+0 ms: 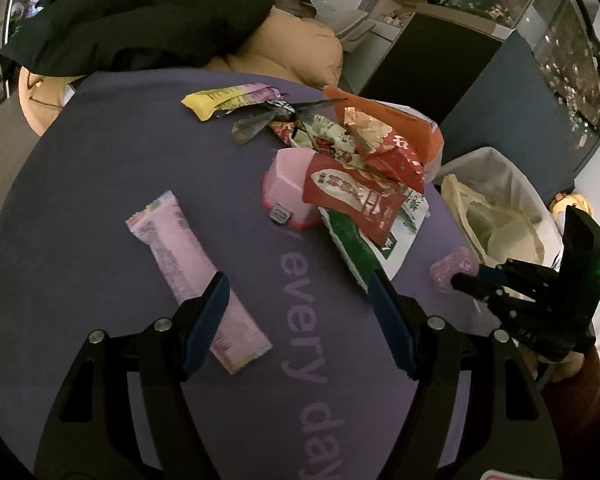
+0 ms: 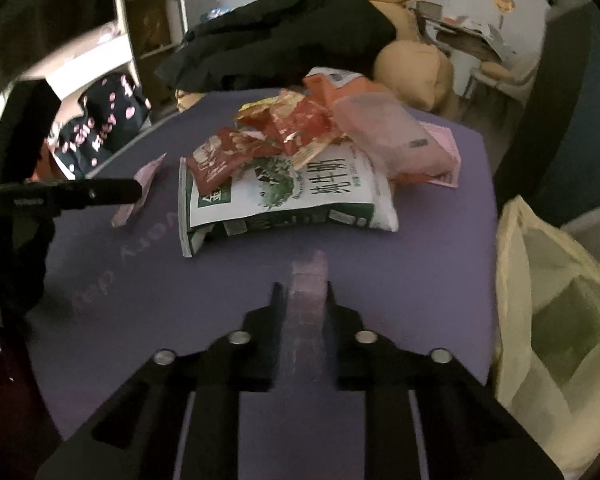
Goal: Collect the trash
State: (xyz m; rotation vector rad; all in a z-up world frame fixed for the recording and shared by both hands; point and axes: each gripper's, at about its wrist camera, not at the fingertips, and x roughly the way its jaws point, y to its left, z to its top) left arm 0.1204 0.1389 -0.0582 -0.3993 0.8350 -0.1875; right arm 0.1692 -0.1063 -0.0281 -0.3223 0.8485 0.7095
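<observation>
A purple table (image 1: 112, 168) holds a pile of snack wrappers (image 1: 360, 152), with a green-and-white bag (image 2: 300, 196) at the bottom and red packets (image 2: 292, 128) on top. A long pink wrapper (image 1: 188, 276) lies under my left gripper (image 1: 300, 320), which is open above the table. A yellow wrapper (image 1: 228, 98) lies at the far side. My right gripper (image 2: 302, 292) is shut on a small pink wrapper (image 2: 306, 280); it shows in the left wrist view (image 1: 454, 268) near the table's right edge.
A bin lined with a pale plastic bag (image 1: 496, 220) stands right of the table, also in the right wrist view (image 2: 552, 312). A pink box (image 1: 288, 184) sits by the pile. Black clothing (image 1: 140, 16) and tan cushions (image 1: 300, 48) lie behind the table.
</observation>
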